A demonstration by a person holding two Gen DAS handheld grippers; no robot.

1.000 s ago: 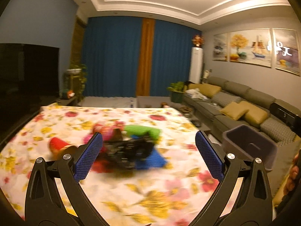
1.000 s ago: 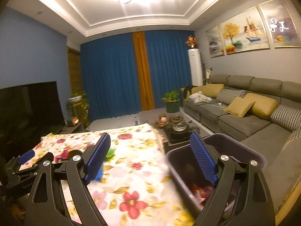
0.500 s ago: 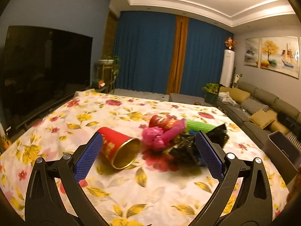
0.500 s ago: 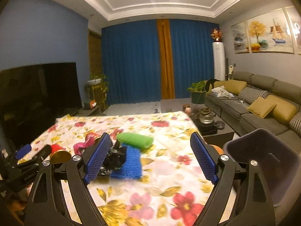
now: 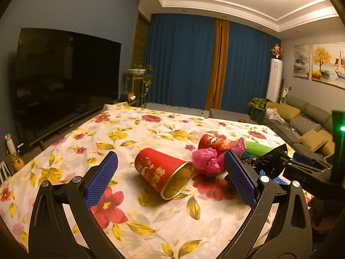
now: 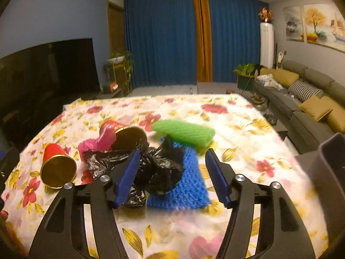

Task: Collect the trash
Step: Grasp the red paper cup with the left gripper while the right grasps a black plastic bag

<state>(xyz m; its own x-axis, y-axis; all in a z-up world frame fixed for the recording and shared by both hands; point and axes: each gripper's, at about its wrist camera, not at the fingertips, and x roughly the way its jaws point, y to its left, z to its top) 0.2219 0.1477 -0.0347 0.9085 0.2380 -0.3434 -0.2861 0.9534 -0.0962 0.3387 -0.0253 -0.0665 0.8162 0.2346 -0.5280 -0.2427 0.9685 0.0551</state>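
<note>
A pile of trash lies on the floral tablecloth (image 5: 129,129). A red paper cup (image 5: 161,172) lies on its side between the wide-open fingers of my left gripper (image 5: 170,156), untouched. Behind it are a second red cup (image 5: 217,143), a pink plastic bag (image 5: 207,161) and a green foam net (image 5: 258,147). My right gripper (image 6: 172,152) hangs low over a crumpled black bag (image 6: 159,168) and a blue mesh pad (image 6: 189,181). Its jaws are closing with both between them, and the pads do not press on either. The green net (image 6: 185,132) lies just beyond.
A grey bin (image 6: 332,168) stands off the table's right edge. A sofa with cushions (image 6: 312,99) runs along the right wall, a large dark TV (image 5: 64,75) along the left. The right gripper's body (image 5: 306,166) shows at the left view's right side.
Both views swung left, away from the bin and onto the pile. My right gripper came down close over the black bag and its jaws narrowed. My left gripper now faces the near red cup.
</note>
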